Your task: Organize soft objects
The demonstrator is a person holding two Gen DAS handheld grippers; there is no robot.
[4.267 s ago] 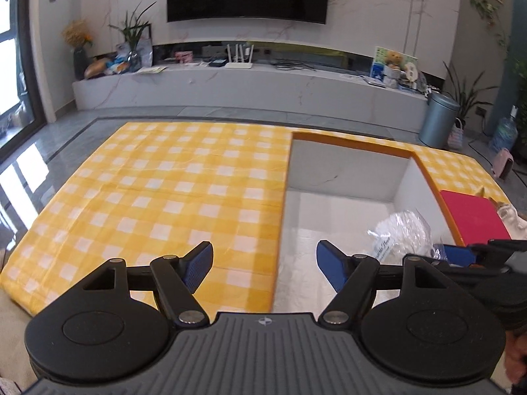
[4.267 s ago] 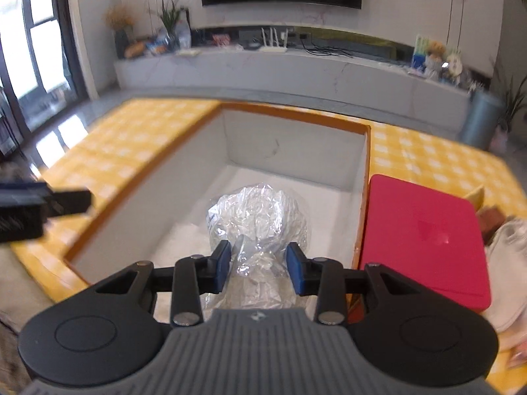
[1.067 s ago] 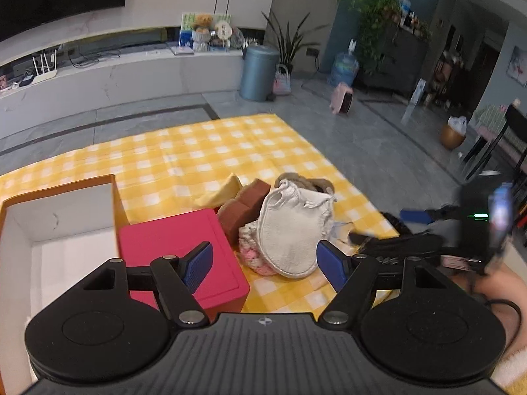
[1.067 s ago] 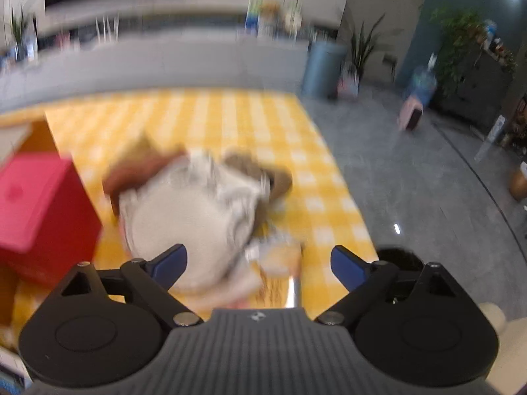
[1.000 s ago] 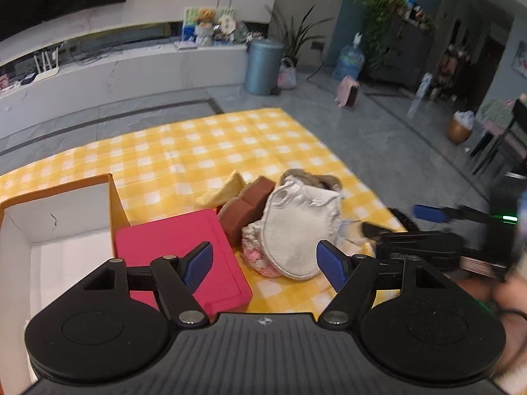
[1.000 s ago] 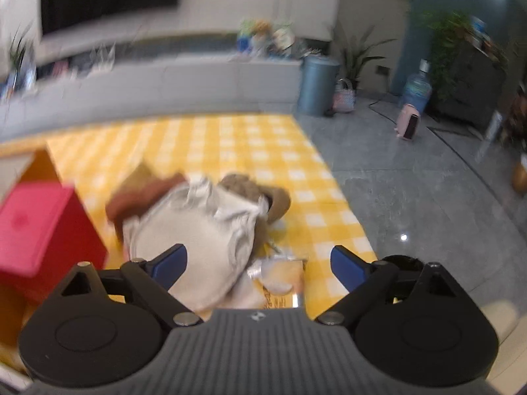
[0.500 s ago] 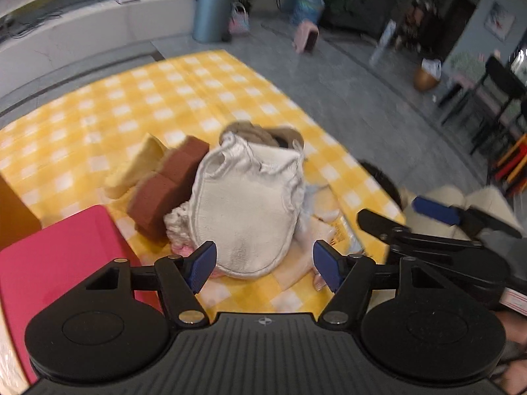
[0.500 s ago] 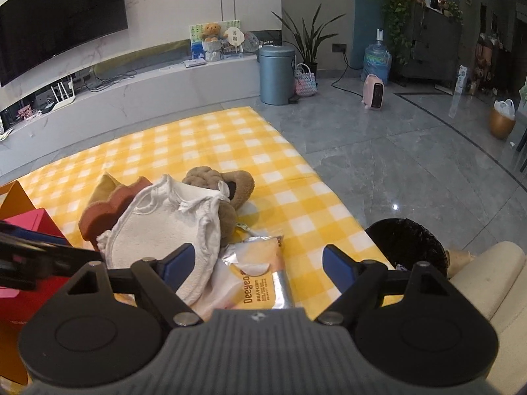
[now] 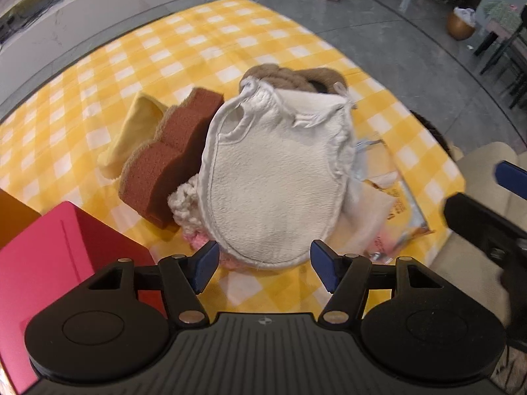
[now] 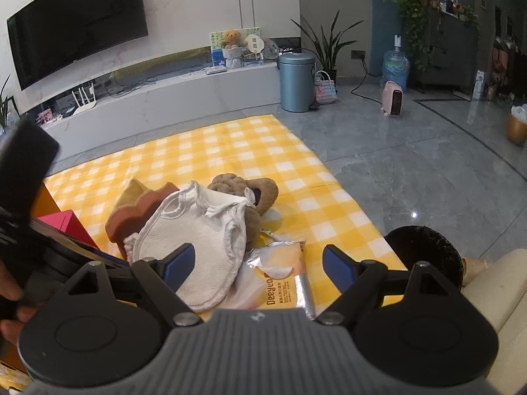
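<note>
A pile of soft things lies on the yellow checked cloth [image 9: 197,49]. On top is a white bib [image 9: 273,181], over a pink-and-white knitted piece [image 9: 187,210]. A brown sponge [image 9: 171,151], a yellow cloth [image 9: 135,131] and a brown plush slipper [image 9: 296,75] lie around it. My left gripper [image 9: 263,260] points down at the bib's near edge. Its jaws are closing, and the pads touch nothing. My right gripper [image 10: 258,263] hovers open above the bib [image 10: 191,240] and a snack packet [image 10: 283,279], holding nothing.
A red lid [image 9: 56,253] lies at the left beside an orange box edge [image 9: 13,214]. A cream sofa [image 10: 494,279] and a black round object [image 10: 425,247] sit at the right. Grey floor and a blue bin [image 10: 296,82] lie beyond the cloth.
My left gripper has dropped and tipped down toward the pile, so the bib looms larger, and its jaws have narrowed a little. The right gripper's view has steadied over the same pile.
</note>
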